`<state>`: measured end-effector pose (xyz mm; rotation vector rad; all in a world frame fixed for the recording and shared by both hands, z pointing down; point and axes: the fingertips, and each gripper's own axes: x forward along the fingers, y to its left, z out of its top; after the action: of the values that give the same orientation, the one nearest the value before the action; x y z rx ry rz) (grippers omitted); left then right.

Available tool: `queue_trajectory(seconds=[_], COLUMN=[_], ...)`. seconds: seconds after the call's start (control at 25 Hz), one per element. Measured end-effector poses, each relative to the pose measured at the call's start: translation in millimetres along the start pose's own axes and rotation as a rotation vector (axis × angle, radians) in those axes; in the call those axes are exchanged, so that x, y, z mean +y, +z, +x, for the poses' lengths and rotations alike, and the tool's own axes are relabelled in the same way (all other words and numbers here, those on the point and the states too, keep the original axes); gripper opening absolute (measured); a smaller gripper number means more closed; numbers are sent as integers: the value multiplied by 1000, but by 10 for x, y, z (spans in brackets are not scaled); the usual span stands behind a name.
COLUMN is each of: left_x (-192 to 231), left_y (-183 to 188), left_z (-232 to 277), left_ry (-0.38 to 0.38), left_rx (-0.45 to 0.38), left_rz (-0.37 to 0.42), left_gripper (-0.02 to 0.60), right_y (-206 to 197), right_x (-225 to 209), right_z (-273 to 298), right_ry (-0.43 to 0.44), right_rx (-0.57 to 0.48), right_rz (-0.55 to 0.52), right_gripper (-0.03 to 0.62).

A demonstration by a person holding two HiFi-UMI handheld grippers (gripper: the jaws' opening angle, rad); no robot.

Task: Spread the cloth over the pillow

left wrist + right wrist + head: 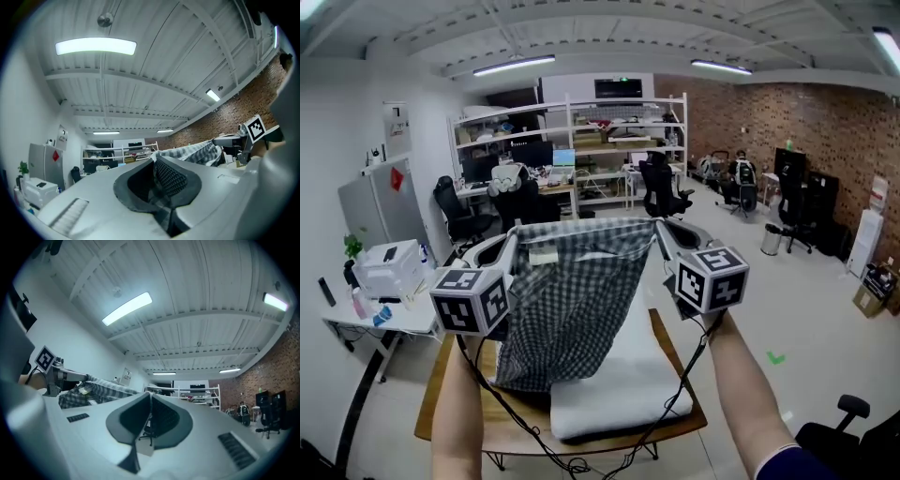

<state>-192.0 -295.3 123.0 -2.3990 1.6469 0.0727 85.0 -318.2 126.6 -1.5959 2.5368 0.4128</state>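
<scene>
A grey-and-white checked cloth [577, 300] hangs stretched between my two grippers, above a white pillow [628, 380] that lies on a wooden table [450, 422]. My left gripper [514, 236] is shut on the cloth's upper left corner, and my right gripper [659, 231] is shut on its upper right corner. The cloth's lower edge drapes onto the pillow's left part. In the left gripper view the jaws [154, 161] are closed with checked cloth [192, 152] running off toward the other gripper [234, 140]. The right gripper view shows closed jaws [151, 397] and the cloth [93, 392] leading left.
A white desk [384, 314] with a printer [389, 267] stands at the left. Shelves [581, 141] and office chairs [661, 187] fill the back of the room. A person sits at far right by a brick wall [787, 122]. Cables [572, 459] hang below the table's front edge.
</scene>
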Motion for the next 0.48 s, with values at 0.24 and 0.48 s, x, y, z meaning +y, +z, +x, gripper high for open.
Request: queue_trajectory(seconds=[0.24,0.48], left_x=[6,-26], left_y=[429,927], left_z=[-10,-75], left_ry=[-6,-40], left_rx=[-60,-113], left_rz=[9,7], left_gripper=[25,25], right_y=[438,1034], right_x=[-76,-116], right_z=[43,-82], right_ry=[-4,-42], right_rx=[-61,-131], right_rz=[-13,-26], right_gripper=[26,26])
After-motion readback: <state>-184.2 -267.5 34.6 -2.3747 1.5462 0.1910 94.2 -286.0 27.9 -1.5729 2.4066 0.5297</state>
